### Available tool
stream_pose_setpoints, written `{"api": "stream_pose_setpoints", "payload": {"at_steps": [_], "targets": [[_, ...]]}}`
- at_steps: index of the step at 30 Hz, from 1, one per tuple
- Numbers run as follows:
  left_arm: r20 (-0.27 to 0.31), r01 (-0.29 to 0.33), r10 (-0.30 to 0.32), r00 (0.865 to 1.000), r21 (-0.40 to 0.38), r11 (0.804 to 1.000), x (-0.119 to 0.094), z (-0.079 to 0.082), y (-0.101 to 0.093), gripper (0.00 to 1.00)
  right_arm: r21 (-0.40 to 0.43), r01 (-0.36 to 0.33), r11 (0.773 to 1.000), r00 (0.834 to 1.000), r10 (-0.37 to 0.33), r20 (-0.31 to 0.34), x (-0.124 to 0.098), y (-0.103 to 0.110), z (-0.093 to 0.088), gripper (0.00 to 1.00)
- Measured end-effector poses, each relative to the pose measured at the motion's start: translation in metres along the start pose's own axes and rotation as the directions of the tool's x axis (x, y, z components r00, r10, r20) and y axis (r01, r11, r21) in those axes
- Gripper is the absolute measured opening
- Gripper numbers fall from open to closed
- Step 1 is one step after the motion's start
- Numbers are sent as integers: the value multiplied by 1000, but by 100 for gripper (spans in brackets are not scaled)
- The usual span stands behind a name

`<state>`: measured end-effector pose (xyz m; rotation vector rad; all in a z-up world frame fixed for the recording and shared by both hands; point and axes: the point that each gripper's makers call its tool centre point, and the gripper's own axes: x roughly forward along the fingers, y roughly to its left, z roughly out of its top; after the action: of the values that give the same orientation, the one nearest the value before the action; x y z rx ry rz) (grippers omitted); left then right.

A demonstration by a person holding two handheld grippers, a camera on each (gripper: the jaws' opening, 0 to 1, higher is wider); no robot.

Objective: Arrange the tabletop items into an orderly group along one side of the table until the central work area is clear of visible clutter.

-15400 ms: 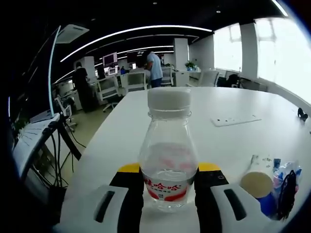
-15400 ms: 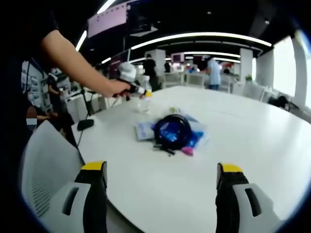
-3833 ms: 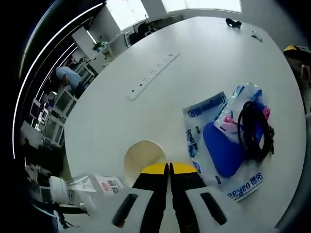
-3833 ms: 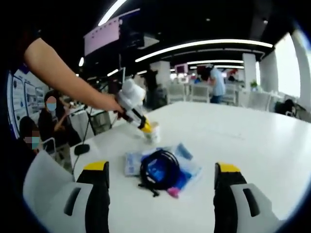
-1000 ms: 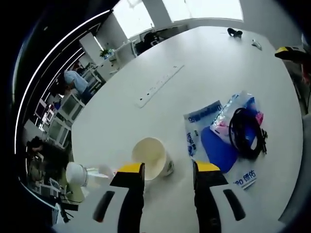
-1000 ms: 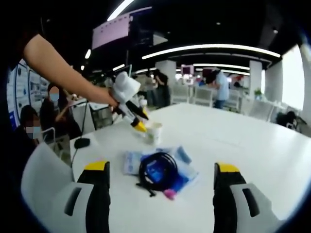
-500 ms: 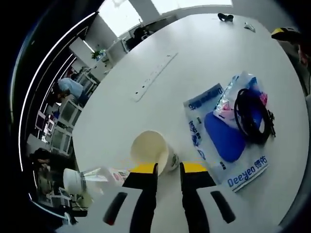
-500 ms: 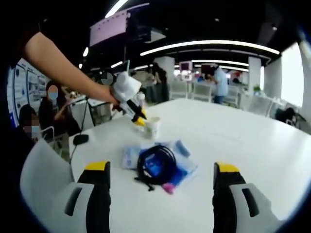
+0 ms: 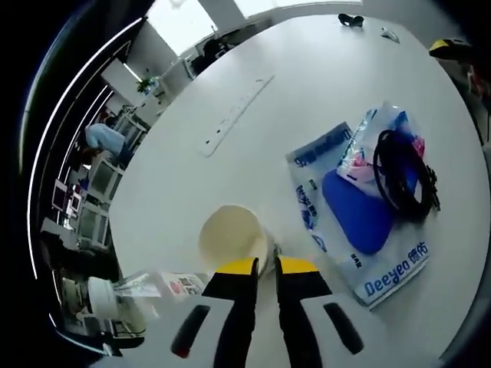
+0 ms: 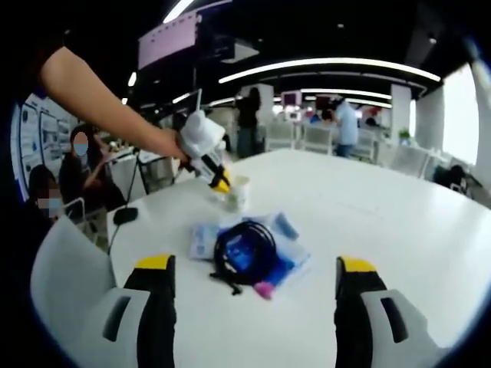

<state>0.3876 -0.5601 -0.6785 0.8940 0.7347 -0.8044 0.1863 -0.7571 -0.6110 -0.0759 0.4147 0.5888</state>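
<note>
A white paper cup stands on the white table. My left gripper comes down from above, and its jaws are shut on the near side of the cup's rim. A clear bottle with a white cap is just left of the cup. To the right lie blue and white packets with a coiled black cable on top. In the right gripper view, a hand holds the left gripper at the cup, beyond the packets. My right gripper hovers open near the table's edge.
A long white strip is set into the table past the cup, and small dark things lie at the far end. A black object rests near the table's left edge. A white mesh chair stands close by. People stand in the office behind.
A second ago my left jaws stood open around the cup; they have closed onto its rim. The right gripper has hardly moved.
</note>
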Motion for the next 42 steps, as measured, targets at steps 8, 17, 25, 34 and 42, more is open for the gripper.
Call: {"api": "stream_pose_setpoints", "payload": {"at_steps": [8, 17, 25, 34, 42], "targets": [[11, -5, 4, 1000, 42, 999, 3, 5, 4, 2, 4, 3, 1000, 1000, -3, -8, 1, -2, -3, 83], [19, -4, 3, 1000, 49, 999, 6, 8, 7, 1, 9, 2, 1000, 1000, -2, -18, 2, -2, -7, 82], [33, -2, 1, 999, 33, 999, 8, 13, 8, 1, 13, 2, 1000, 1000, -2, -21, 3, -3, -8, 82], [38, 0, 0, 999, 5, 1000, 8, 15, 9, 2, 10, 3, 1000, 1000, -3, -21, 3, -4, -8, 82], [35, -8, 8, 999, 9, 1000, 8, 14, 10, 2, 9, 6, 1000, 1000, -6, -26, 2, -5, -10, 82]]}}
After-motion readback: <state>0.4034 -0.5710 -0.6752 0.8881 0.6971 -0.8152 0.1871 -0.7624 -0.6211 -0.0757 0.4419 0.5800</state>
